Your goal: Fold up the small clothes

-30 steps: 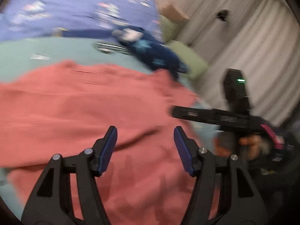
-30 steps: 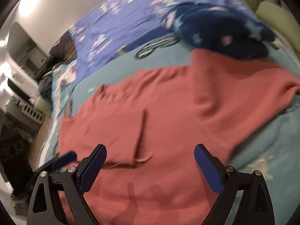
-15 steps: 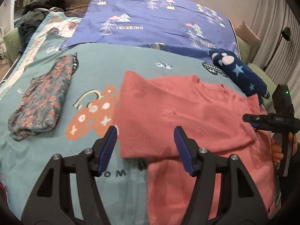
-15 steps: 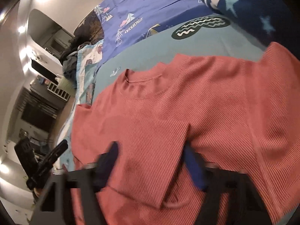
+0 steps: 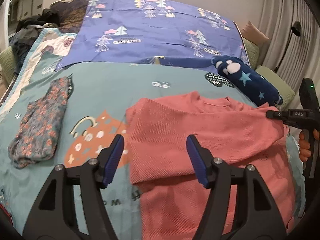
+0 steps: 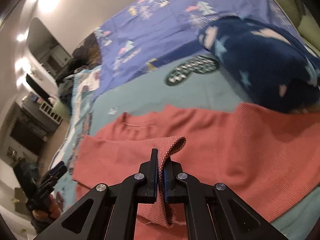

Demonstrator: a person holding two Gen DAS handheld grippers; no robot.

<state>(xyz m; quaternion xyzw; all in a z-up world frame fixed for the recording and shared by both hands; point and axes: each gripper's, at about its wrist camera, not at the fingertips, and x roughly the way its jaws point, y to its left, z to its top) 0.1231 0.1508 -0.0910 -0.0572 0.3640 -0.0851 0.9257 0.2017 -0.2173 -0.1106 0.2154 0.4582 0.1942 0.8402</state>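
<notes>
Coral knit top (image 5: 200,132), partly folded, flat on teal bedspread (image 5: 112,84). Right gripper (image 6: 161,172): jaws clamped on a raised fold of the top's edge. Left gripper (image 5: 155,158): jaws apart, empty, above the top's left edge. Floral garment (image 5: 40,120) lies well left; navy starred fleece (image 5: 248,82) beyond the top.

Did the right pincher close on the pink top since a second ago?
Yes. The right gripper stood wide open over the pink top; now it is shut on a fold of it, nearer the navy star fleece.
</notes>
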